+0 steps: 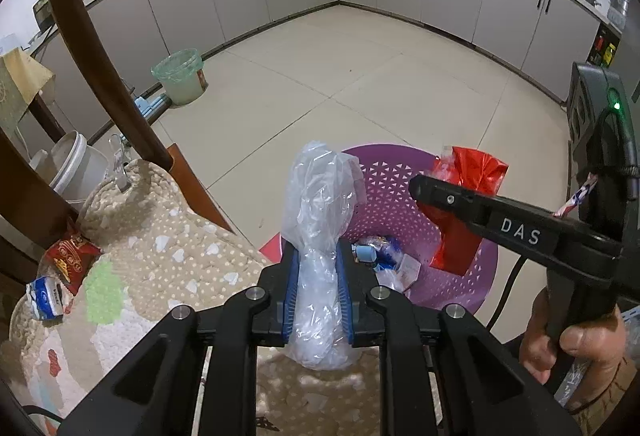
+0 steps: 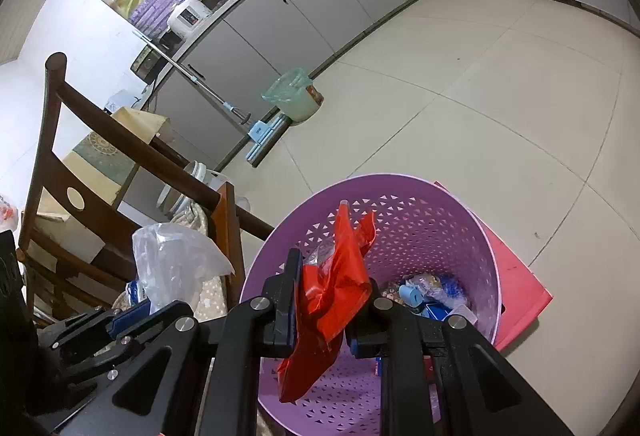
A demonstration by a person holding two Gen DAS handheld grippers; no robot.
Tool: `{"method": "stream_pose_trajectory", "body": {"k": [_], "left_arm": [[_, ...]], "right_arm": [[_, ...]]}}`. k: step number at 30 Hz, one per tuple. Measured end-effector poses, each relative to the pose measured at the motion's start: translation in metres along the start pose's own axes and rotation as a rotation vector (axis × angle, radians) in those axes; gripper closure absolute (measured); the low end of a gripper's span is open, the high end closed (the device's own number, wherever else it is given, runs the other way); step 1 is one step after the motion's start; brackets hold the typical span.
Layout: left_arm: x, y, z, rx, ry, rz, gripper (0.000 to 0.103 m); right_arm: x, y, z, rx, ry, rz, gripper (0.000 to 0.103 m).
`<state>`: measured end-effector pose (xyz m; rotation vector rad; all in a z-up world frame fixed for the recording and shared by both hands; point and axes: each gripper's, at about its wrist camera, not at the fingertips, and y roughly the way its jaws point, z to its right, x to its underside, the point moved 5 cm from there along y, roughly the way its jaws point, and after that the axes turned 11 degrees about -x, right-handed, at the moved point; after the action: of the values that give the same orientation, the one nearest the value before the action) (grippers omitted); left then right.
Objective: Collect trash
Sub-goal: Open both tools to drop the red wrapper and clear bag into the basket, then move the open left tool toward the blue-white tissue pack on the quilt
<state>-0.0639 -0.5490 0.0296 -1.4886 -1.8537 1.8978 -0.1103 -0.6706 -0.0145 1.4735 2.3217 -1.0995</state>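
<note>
The purple basket [image 2: 420, 236] holds blue and white scraps at its bottom. The right gripper [image 2: 324, 300] clamps a red wrapper [image 2: 336, 284] over the basket's 9 o'clock rim; the left gripper [image 1: 318, 276] clamps a clear bag [image 1: 320, 204] at the cushion [image 1: 160, 244] edge. Bare tile lies open toward 12 o'clock. Only the left view shows the hand [image 1: 576, 340] and two packets [image 1: 60, 276] on the cushion

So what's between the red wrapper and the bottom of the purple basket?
Only air: the red wrapper hangs from the right gripper over the purple basket, above trash inside, in the right wrist view.
</note>
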Motion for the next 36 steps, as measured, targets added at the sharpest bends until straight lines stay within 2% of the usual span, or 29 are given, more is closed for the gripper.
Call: {"method": "stream_pose_trajectory", "body": {"k": [1, 3, 4, 5, 6, 9, 17, 22, 28, 34, 36], "left_arm": [[0.000, -0.001, 0.000, 0.002, -0.005, 0.002, 0.079], [-0.001, -0.003, -0.003, 0.002, -0.019, 0.011, 0.057], [-0.001, -0.005, -0.005, 0.004, -0.033, 0.020, 0.050], [-0.002, -0.007, -0.006, 0.008, -0.044, 0.027, 0.041], [-0.002, -0.009, -0.008, 0.013, -0.057, 0.033, 0.037], [-0.002, -0.012, -0.013, 0.036, -0.091, 0.030, 0.036], [0.021, -0.017, -0.031, 0.038, -0.154, 0.007, 0.036], [0.046, -0.022, -0.062, -0.028, -0.173, 0.001, 0.036], [0.087, -0.028, -0.138, -0.111, -0.322, -0.044, 0.035], [0.130, -0.038, -0.232, -0.260, -0.475, -0.076, 0.035], [0.142, -0.038, -0.256, -0.286, -0.520, -0.085, 0.034]], "right_arm": [[0.000, 0.000, 0.001, 0.001, 0.001, 0.000, 0.083], [0.000, 0.000, 0.002, 0.007, 0.000, 0.000, 0.081], [0.000, 0.000, 0.001, 0.016, -0.005, 0.002, 0.080], [0.000, 0.000, -0.001, 0.019, -0.010, 0.005, 0.074], [0.000, 0.000, -0.002, 0.022, -0.014, 0.009, 0.065], [0.000, -0.001, -0.003, 0.039, -0.019, 0.025, 0.052], [-0.002, -0.001, -0.001, 0.058, -0.018, 0.038, 0.043], [-0.001, 0.003, -0.006, 0.068, -0.035, 0.038, 0.039], [0.006, 0.013, -0.017, 0.087, -0.067, 0.017, 0.038], [0.015, 0.020, -0.032, 0.087, -0.093, 0.007, 0.036], [0.017, 0.024, -0.038, 0.087, -0.109, 0.000, 0.036]]}}
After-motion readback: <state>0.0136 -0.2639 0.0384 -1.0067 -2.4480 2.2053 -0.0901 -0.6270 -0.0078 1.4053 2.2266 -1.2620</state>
